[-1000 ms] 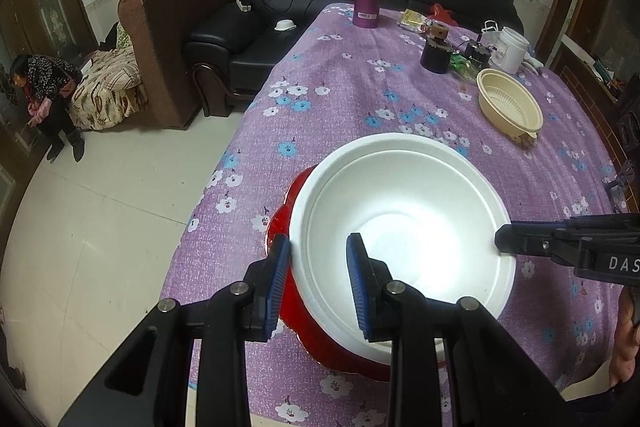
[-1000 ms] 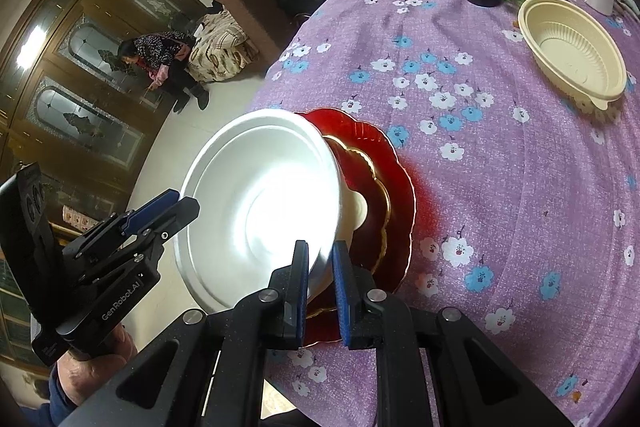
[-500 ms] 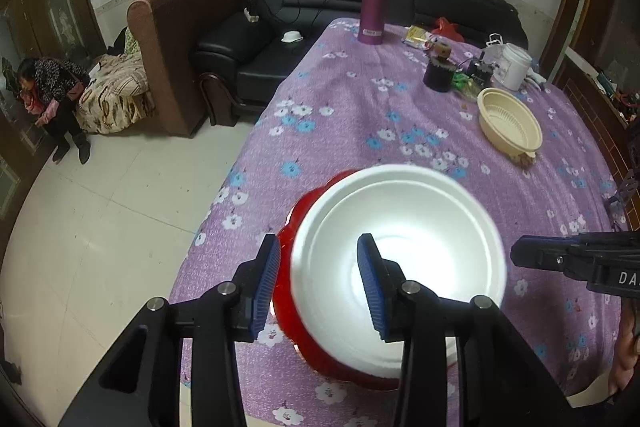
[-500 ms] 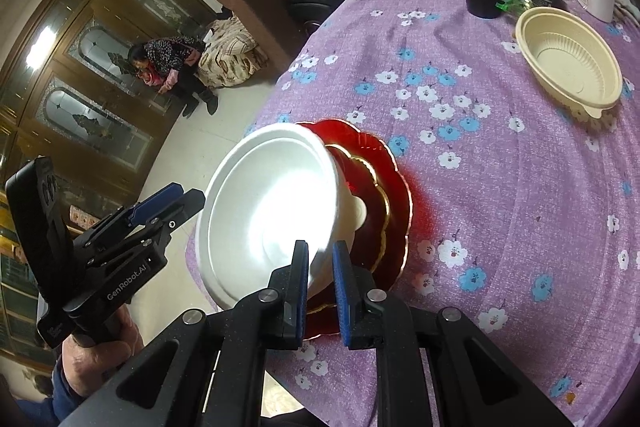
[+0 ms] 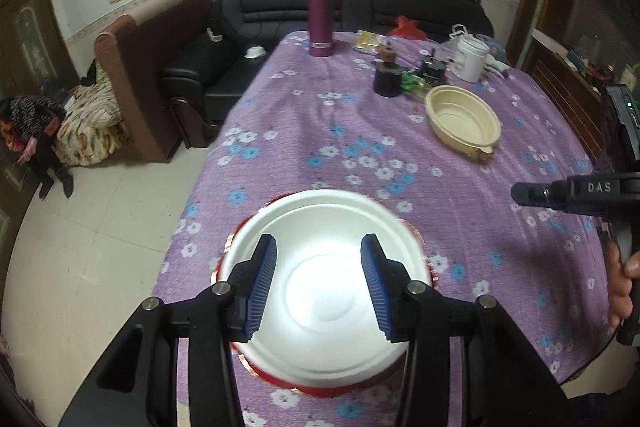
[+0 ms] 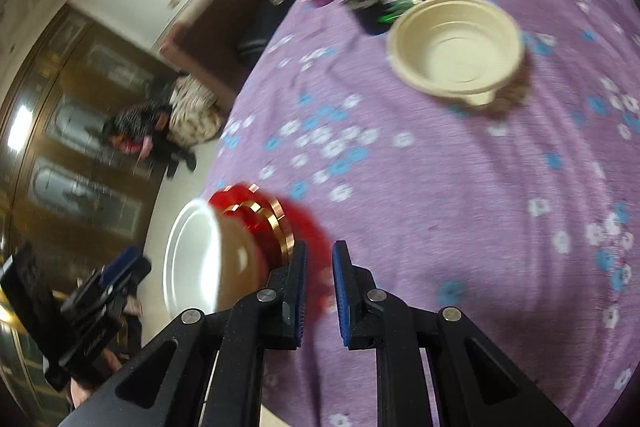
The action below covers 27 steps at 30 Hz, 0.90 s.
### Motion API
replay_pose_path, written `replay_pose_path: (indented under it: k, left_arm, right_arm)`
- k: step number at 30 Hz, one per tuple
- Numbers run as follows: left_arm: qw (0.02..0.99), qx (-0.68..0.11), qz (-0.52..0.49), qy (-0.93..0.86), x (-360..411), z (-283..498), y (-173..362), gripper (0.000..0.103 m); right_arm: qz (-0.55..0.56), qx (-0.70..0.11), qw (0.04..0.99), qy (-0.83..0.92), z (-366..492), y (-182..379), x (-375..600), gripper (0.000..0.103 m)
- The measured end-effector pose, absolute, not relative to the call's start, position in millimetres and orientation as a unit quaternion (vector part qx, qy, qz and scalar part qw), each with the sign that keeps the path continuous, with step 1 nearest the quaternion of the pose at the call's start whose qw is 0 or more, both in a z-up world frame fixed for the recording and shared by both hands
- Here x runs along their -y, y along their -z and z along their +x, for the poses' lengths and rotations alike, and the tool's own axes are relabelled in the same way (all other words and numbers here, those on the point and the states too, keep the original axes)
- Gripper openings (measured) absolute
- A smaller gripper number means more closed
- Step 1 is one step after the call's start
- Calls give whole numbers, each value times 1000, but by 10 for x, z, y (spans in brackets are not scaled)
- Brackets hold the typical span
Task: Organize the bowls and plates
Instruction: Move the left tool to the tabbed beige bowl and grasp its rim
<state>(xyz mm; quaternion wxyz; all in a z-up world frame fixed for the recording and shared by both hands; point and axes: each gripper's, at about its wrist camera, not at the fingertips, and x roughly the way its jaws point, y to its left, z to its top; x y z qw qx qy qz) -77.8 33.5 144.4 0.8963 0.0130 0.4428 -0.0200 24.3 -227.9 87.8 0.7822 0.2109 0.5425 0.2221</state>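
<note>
The white bowl (image 5: 328,291) sits on the red plates (image 6: 272,223) with gold rims, stacked at the near edge of the counter (image 5: 400,155) under its purple flowered cloth. This stack looks finished. The thing that is still alone is the cream plastic bowl (image 6: 456,47) — it stands upright, mouth up, well apart from the stack, toward the far right part of the counter, near the dark jar (image 5: 387,81) and the white container (image 5: 472,61).

The left hand-held gripper (image 5: 318,283) hangs above the white bowl. Its jaws have just been opening and they are now spread, with only air between the blue pads; they do not press on the rim. The right hand-held gripper (image 6: 318,291) has its jaws nearly pressed together, and nothing is between them. The picture from it is blurred, so small details cannot be told.

The relation that matters for the coming move, as I judge it: from the right hand-held gripper the cream bowl lies ahead and a little to the right, across a bare stretch of cloth, while from the left one it lies far ahead and to the right, beyond the stack. So the right hand is the nearer one. The bowl is round and has no long axis, but its small lip tab (image 6: 478,98) points toward the near side — the rim close to it is probably the easiest part to pinch, after the jaws open
</note>
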Motion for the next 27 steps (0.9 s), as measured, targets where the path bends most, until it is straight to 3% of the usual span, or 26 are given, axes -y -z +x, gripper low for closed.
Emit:
replay_pose_path:
  k: [7, 15, 27]
  left_arm:
    - [881, -462, 16, 97, 82, -353, -1605, 52]
    - [848, -500, -8, 173, 680, 620, -1683, 52]
    - [811, -569, -27, 136, 1128, 2234, -757, 52]
  right_arm:
    - [245, -535, 784, -196, 270, -878, 2685, 14]
    - [271, -532, 784, -168, 355, -860, 3110, 14]
    - [291, -522, 792, -124, 1109, -710, 3524, 26]
